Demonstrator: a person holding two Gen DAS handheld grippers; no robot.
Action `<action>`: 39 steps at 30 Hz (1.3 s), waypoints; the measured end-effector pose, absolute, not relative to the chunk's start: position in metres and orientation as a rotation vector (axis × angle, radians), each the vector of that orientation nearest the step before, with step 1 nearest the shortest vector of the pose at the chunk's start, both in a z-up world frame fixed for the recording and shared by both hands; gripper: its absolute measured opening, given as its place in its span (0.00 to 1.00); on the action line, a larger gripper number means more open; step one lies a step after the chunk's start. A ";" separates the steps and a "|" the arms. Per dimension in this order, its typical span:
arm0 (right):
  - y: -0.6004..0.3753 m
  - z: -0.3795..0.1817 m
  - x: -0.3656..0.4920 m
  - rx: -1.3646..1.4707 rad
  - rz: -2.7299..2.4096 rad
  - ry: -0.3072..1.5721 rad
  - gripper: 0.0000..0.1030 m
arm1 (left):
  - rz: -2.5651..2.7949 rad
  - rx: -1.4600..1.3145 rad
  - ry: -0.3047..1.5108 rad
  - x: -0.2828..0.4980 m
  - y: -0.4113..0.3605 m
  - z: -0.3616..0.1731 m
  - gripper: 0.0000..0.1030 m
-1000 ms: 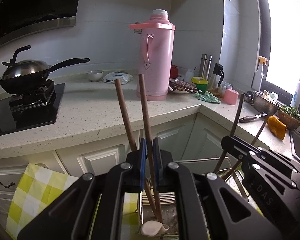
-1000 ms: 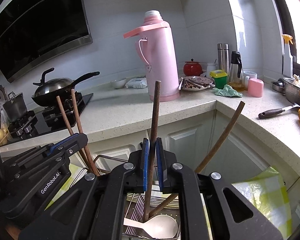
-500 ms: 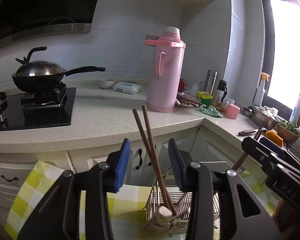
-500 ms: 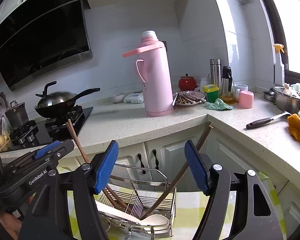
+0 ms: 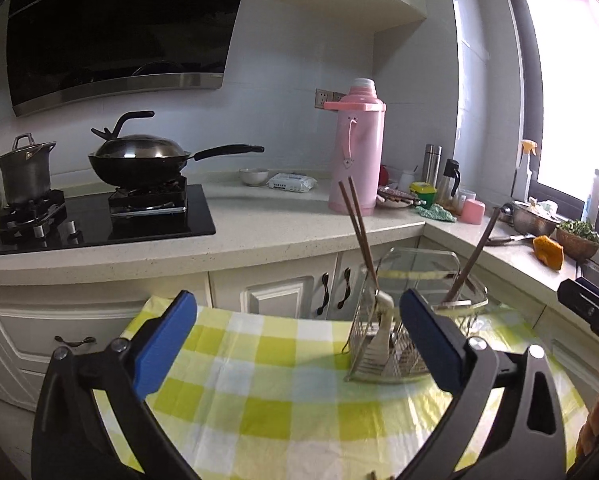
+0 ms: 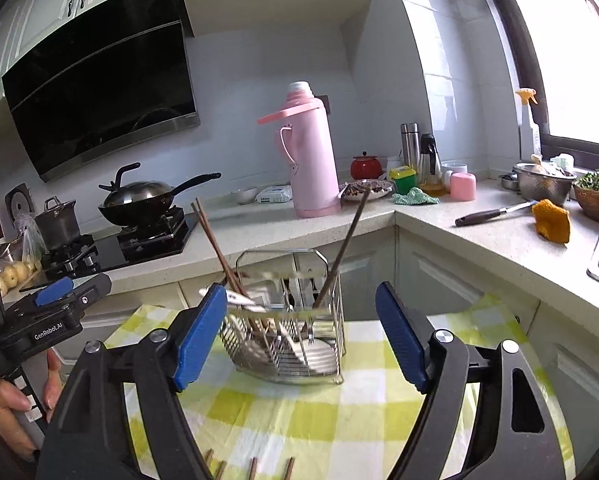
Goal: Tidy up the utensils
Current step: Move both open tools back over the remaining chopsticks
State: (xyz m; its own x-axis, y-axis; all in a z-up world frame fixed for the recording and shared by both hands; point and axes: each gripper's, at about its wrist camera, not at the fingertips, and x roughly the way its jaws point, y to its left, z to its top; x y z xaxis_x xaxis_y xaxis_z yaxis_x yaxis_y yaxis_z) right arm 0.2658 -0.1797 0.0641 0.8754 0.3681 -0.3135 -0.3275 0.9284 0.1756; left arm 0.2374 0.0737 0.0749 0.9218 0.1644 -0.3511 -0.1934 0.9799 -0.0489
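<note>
Over on the left, a covered wok point(image 5: 139, 158) sits on the black hob point(image 5: 99, 220), with a steel pot point(image 5: 26, 172) beside it on the far burner. The left tool point(image 5: 299, 340) hangs over the yellow checked cloth point(image 5: 267, 396), its blue pads spread wide and holding nothing. Just past it stands the wire utensil rack point(image 5: 399, 328) on the cloth; a pair of brown chopsticks point(image 5: 357, 224) leans out of its left side and a single dark stick point(image 5: 473, 256) tilts out of its right side. A white spoon point(image 5: 384, 320) rests in the rack's near compartment. Behind, on the tabletop point(image 5: 259, 236), a tall pink thermos point(image 5: 357, 152) stands upright. The right tool point(image 6: 301, 336) is likewise spread apart and empty, framing the rack from the near side. A few more brown sticks point(image 6: 253, 468) lie on the cloth at the bottom edge of the right wrist view. Farther right, a dark-handled knife point(image 6: 495, 213) and an orange cloth point(image 6: 551, 222) lie on the tabletop.
</note>
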 end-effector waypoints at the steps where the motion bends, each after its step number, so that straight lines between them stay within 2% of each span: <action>1: -0.182 0.056 0.257 0.117 0.357 0.366 0.72 | 0.186 -0.083 0.369 0.229 0.076 0.069 0.96; 8: -0.194 -0.001 0.208 0.105 0.322 0.486 0.72 | 0.190 -0.141 0.469 0.179 0.090 0.020 0.96; 17: -0.193 -0.059 0.186 0.094 0.286 0.663 0.72 | 0.158 -0.150 0.642 0.145 0.079 -0.035 0.96; 23: -0.177 -0.077 0.188 0.052 0.279 0.723 0.55 | 0.157 -0.131 0.682 0.135 0.067 -0.056 0.95; 26: -0.165 -0.085 0.193 0.022 0.296 0.756 0.50 | 0.149 -0.131 0.697 0.134 0.064 -0.061 0.95; 39: -0.140 -0.098 0.207 -0.039 0.334 0.845 0.40 | 0.133 -0.116 0.732 0.143 0.057 -0.068 0.95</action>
State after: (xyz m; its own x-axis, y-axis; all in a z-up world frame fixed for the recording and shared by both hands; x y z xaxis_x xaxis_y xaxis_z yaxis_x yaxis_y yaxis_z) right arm 0.2066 -0.1396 -0.0984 0.6150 0.2748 -0.7391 -0.3057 0.9471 0.0978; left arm 0.1429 0.0570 -0.0685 0.7361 0.0802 -0.6721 -0.1612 0.9851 -0.0590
